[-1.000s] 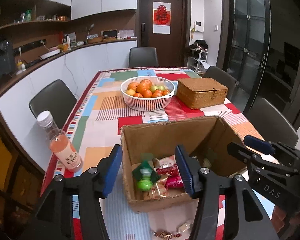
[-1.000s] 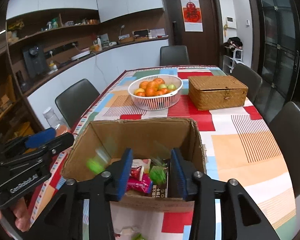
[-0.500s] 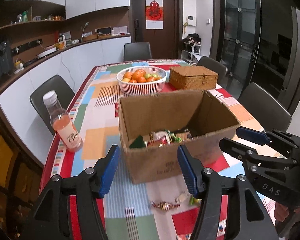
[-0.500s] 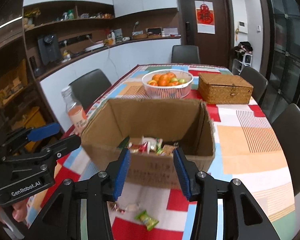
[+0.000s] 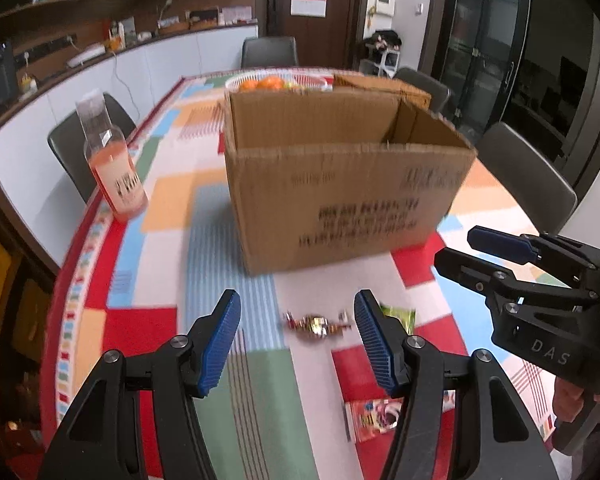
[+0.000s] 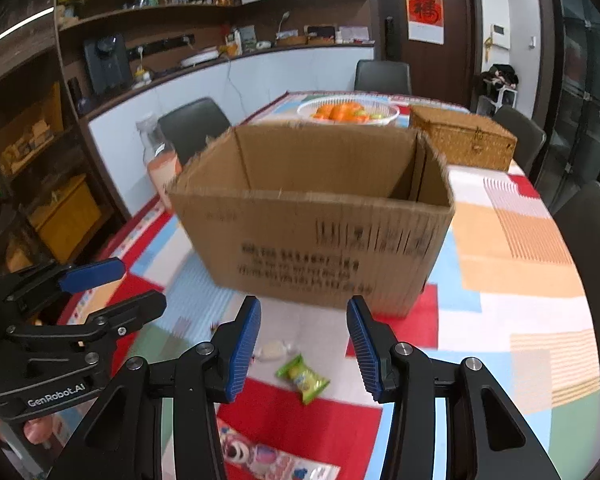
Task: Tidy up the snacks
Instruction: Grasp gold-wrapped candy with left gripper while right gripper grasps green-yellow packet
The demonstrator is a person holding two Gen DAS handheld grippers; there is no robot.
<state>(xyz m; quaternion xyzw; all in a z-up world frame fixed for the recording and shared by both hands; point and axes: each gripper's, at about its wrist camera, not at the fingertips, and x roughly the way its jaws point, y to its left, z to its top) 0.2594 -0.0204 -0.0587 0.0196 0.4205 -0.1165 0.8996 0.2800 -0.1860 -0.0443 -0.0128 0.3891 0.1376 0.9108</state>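
An open cardboard box (image 5: 340,184) (image 6: 316,220) stands on the colourful tablecloth; its inside is hidden from here. In front of it lie loose snacks: a gold-and-red wrapped candy (image 5: 316,323), a green packet (image 5: 398,314) (image 6: 302,378), a white candy (image 6: 274,350) and a flat pink packet (image 5: 374,416) (image 6: 272,460). My left gripper (image 5: 298,336) is open above the gold candy, nothing between its fingers. My right gripper (image 6: 304,346) is open above the white candy and green packet, touching neither. Each gripper shows in the other's view, the right gripper (image 5: 496,250) and the left gripper (image 6: 112,288).
A bottle of orange drink (image 5: 114,164) (image 6: 162,164) stands left of the box. Behind the box are a white basket of oranges (image 6: 348,112) and a wicker box (image 6: 464,142). Dark chairs (image 5: 528,176) ring the table. The table's left edge (image 5: 66,280) is close.
Both grippers have drawn back from over the box and sunk toward the tablecloth in front of it. The snacks inside the box are out of sight; the loose snacks on the cloth have come into view.
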